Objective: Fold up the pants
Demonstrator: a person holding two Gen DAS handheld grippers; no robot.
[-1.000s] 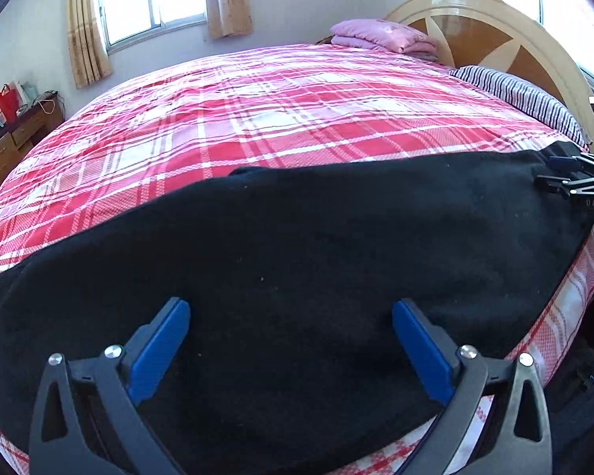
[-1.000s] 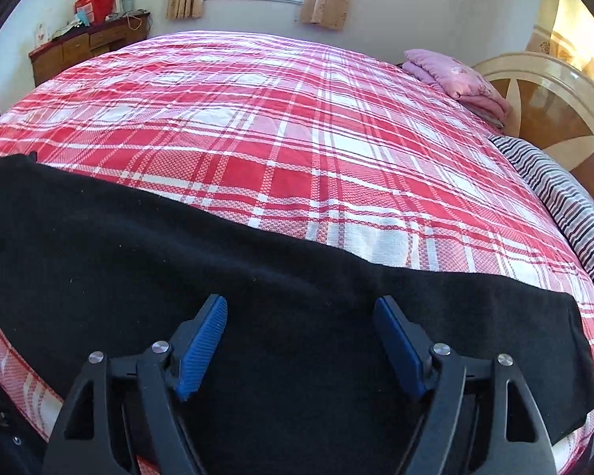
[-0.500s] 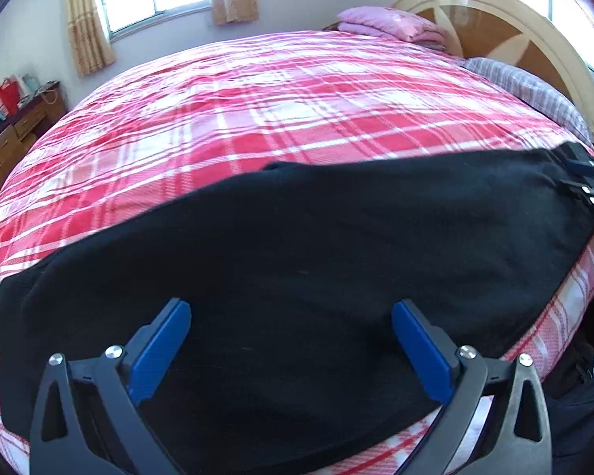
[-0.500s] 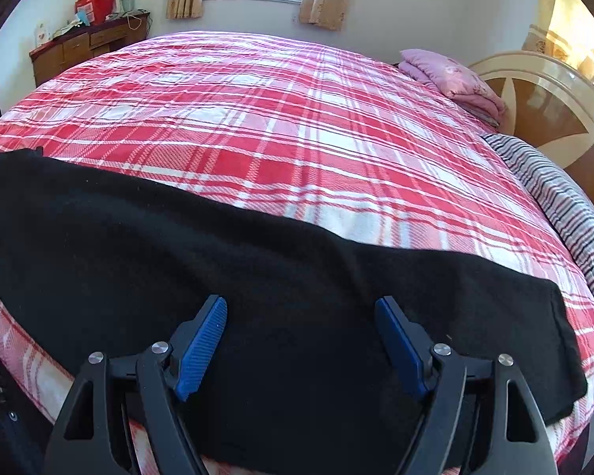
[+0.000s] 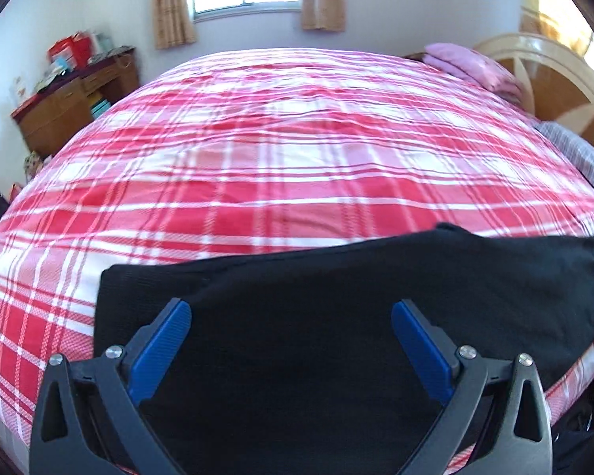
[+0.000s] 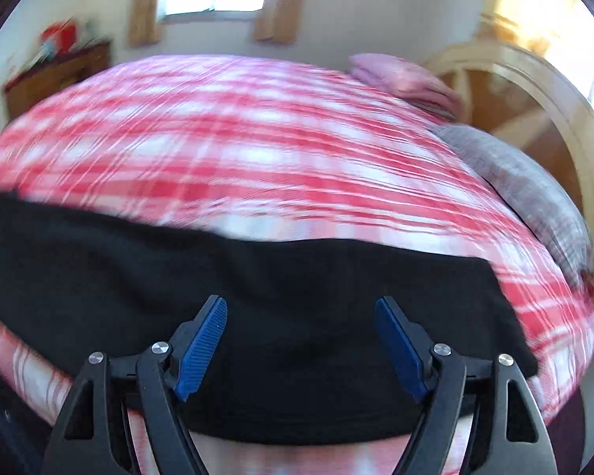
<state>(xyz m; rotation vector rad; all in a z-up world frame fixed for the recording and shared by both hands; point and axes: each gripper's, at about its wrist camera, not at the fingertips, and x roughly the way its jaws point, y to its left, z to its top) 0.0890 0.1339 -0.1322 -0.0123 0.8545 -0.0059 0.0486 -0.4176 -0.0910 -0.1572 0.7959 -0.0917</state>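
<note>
Pants (image 5: 336,316), one black pair, lie flat along the near edge of one bed (image 5: 277,166) under a red and white plaid cover. Two grippers hang above them. On the left gripper (image 5: 291,326) both blue fingers (image 5: 160,346) stand wide apart and hold nothing; the cloth's left end lies just past the left finger. The right gripper (image 6: 301,330) is spread wide too, empty, with the pants below and stretching to both sides. One pink folded cloth (image 5: 471,65) sits by the single headboard (image 5: 554,79).
</note>
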